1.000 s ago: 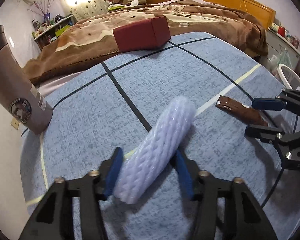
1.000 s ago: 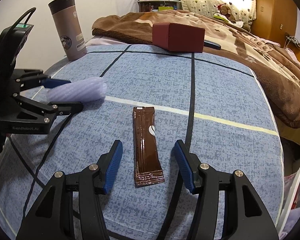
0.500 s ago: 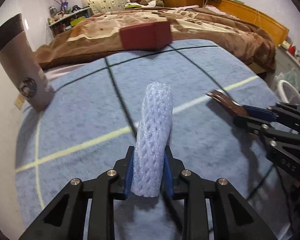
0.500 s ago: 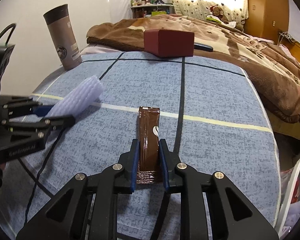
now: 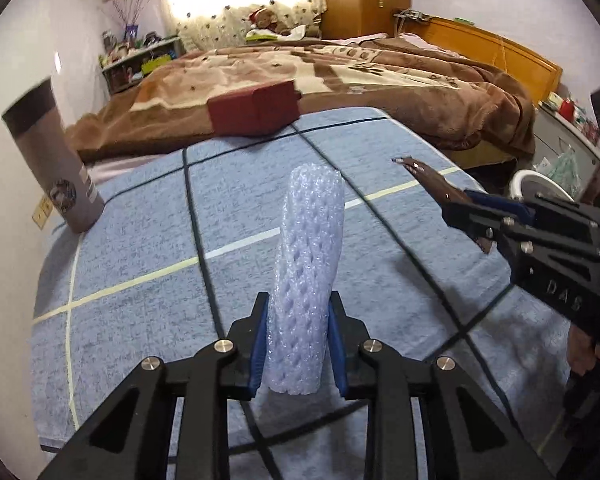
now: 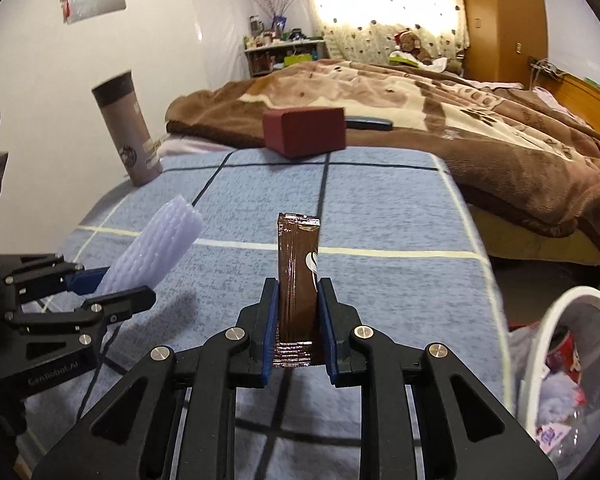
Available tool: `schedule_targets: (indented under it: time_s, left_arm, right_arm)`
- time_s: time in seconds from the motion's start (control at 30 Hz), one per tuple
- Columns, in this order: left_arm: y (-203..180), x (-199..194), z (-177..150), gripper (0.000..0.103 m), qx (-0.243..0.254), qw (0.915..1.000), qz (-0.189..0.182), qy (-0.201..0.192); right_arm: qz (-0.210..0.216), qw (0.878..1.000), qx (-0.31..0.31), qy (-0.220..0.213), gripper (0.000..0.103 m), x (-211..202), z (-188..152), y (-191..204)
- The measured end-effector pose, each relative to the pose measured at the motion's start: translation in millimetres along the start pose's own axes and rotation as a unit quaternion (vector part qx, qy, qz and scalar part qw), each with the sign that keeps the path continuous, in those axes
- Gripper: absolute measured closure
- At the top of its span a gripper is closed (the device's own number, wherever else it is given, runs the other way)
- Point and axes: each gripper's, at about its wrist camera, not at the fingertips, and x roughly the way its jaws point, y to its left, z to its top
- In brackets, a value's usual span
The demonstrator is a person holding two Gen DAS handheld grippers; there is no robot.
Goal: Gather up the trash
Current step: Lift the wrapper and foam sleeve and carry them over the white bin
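My left gripper (image 5: pixel 298 344) is shut on a white foam net sleeve (image 5: pixel 310 264) and holds it up above the blue checked table (image 5: pixel 140 248). The sleeve also shows in the right wrist view (image 6: pixel 156 248), at the left gripper (image 6: pixel 112 288). My right gripper (image 6: pixel 296 320) is shut on a brown snack wrapper (image 6: pixel 298 268), lifted off the table. The right gripper (image 5: pixel 472 208) and the wrapper (image 5: pixel 428 176) also show at the right in the left wrist view.
A brown tumbler (image 6: pixel 126 128) stands at the table's far left corner. A dark red box (image 6: pixel 304 130) sits at the far edge by the bed (image 6: pixel 440 112). A white-rimmed trash bin (image 6: pixel 556 360) with rubbish stands right of the table.
Both grippers closed, the left on the foam sleeve and the right on the wrapper, and lifted them off the table. Both views have tilted upward.
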Motion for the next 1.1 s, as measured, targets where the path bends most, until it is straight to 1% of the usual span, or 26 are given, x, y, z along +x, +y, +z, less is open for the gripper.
schedule_targets:
  time_s: [0.13, 0.33, 0.43, 0.57, 0.63, 0.93, 1.1]
  left_arm:
    - [-18.1, -11.7, 2.4, 0.075, 0.004, 0.9999, -0.002, -0.013]
    - [-48.7, -26.2, 7.2, 0.075, 0.005, 0.9992, -0.021, -0.033]
    - [-68.0, -32.5, 11.7, 0.075, 0.012, 0.9987, -0.021, -0.045]
    - [-99.6, -39.1, 17.7, 0.075, 0.021, 0.9971, -0.040, -0.060]
    - [-116.7, -38.8, 21.9, 0.075, 0.027, 0.9957, -0.060, -0.065]
    - [-192.8, -20.8, 41.5, 0.075, 0.053, 0.9912, -0.104, -0.061]
    - [-223.0, -9.0, 47.3, 0.075, 0.060, 0.9892, -0.124, -0.049]
  right_arm:
    - [-0.006, 1.000, 0.011, -0.017, 0.083, -16.2, -2.8, -11.8]
    - [-0.014, 0.999, 0.024, -0.037, 0.083, -39.6, -8.7, -31.1]
    - [-0.023, 0.998, 0.032, -0.045, 0.083, -52.2, -13.4, -44.3]
    - [-0.037, 0.997, 0.044, -0.056, 0.083, -71.2, -22.2, -65.7]
    - [-0.046, 0.996, 0.049, -0.060, 0.083, -79.7, -27.5, -77.3]
    - [-0.100, 0.989, 0.091, -0.060, 0.083, -102.9, -45.3, -137.9]
    - [-0.121, 0.985, 0.112, -0.056, 0.083, -109.3, -55.4, -162.6]
